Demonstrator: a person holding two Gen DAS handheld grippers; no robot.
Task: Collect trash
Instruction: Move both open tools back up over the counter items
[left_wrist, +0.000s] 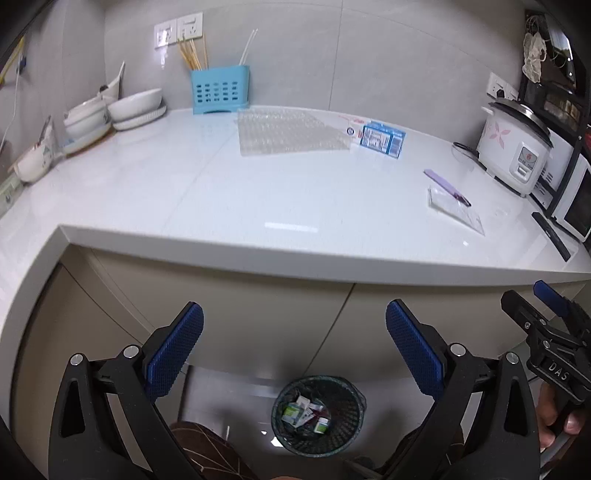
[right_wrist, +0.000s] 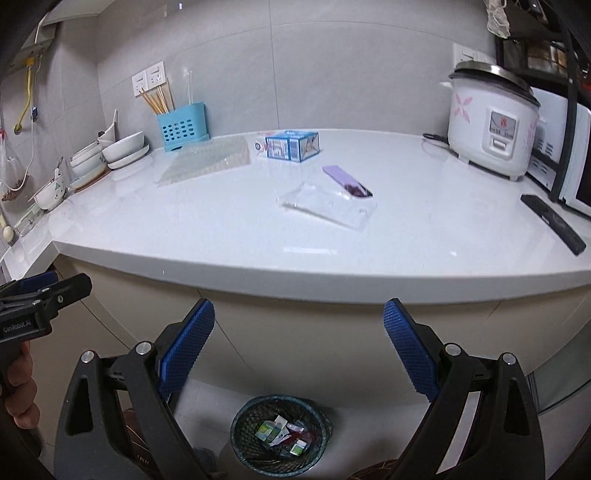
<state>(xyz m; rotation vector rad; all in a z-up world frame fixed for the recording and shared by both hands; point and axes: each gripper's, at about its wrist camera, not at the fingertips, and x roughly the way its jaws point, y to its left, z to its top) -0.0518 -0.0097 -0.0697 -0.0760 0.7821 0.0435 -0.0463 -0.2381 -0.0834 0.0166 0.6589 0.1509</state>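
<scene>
Both grippers hang below the table (right_wrist: 258, 266) edge, in front of the cabinet. Your left gripper (left_wrist: 295, 350) has its jaws spread wide and empty; your right gripper (right_wrist: 299, 347) the same.

Trash left on the table: a clear plastic bag (right_wrist: 328, 206) lying flat near the middle, a purple wrapper (right_wrist: 345, 181) touching its far edge, a blue carton (right_wrist: 291, 146) further back, and a sheet of bubble wrap (right_wrist: 210, 158) just left of the carton. The mesh bin (right_wrist: 280, 435) stands on the floor below, already holding a few small boxes and wrappers.

Handling, as judged:
- Bag: light, limp, slick. It lies flat, so you will likely need to pinch a raised edge or corner, not the middle.
- Wrapper: thin, light; take it across its narrow width.
- Carton: probably empty, stiff enough to grip across its short sides; squeeze gently, it may crush.
- Bubble wrap: soft, springy, wide; grip one edge and expect it to drape.

Nearest piece to the right gripper is the bag.
</scene>
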